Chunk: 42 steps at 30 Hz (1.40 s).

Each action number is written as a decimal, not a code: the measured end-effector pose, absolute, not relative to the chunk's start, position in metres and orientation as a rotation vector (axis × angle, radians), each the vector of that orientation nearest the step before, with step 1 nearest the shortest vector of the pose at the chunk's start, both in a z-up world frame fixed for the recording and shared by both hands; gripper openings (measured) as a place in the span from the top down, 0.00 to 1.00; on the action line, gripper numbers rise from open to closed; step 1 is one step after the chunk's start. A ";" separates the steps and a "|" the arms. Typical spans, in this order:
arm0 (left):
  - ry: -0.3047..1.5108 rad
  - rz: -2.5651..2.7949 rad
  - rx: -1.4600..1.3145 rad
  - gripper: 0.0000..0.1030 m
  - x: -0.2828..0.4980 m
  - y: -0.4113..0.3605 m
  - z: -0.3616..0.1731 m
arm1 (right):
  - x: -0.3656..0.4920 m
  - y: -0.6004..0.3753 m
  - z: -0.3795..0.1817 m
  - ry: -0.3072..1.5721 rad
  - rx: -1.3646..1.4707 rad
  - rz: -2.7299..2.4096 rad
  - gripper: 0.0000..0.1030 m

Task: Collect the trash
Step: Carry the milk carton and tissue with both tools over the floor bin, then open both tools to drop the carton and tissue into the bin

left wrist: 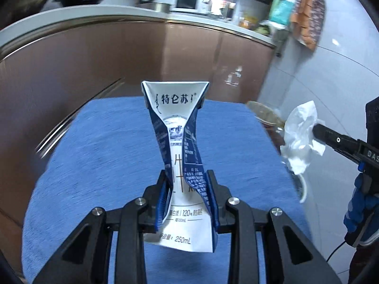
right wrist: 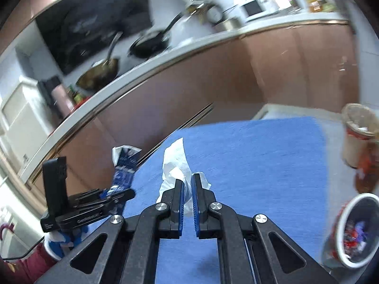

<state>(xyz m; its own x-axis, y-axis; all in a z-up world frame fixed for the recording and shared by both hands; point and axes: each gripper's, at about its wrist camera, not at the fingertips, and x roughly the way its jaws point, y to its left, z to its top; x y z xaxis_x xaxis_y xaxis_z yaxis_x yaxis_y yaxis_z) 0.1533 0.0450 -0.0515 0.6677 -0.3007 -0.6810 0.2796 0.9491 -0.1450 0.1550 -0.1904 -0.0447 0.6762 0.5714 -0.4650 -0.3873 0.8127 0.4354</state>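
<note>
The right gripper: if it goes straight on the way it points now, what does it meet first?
Probably the blue cloth on the table. The right gripper, shut on a white tissue, points slightly downward across it. Nothing else appears in that line, though depth is unclear.

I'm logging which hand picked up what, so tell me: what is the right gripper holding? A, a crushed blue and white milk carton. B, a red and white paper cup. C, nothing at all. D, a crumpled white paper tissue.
D: the right gripper has its blue pads shut on the crumpled white paper tissue, while the crushed blue and white milk carton sits in the left gripper.
</note>
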 end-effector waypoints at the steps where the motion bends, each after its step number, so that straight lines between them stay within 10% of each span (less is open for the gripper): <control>1: 0.771 -0.356 -0.017 0.72 0.156 0.029 -0.049 | 0.149 -0.210 -0.043 0.606 0.329 0.501 0.94; 26: 1.026 -0.941 0.175 0.70 0.256 -0.386 -0.144 | 0.152 -0.472 -0.158 0.743 0.362 -0.348 0.91; 31: 1.070 -0.929 0.118 0.51 0.270 -0.401 -0.166 | 0.162 -0.491 -0.179 0.776 0.386 -0.399 0.57; 42: 0.890 -0.767 0.161 0.51 0.245 -0.336 -0.129 | 0.151 -0.472 -0.156 0.733 0.337 -0.395 0.38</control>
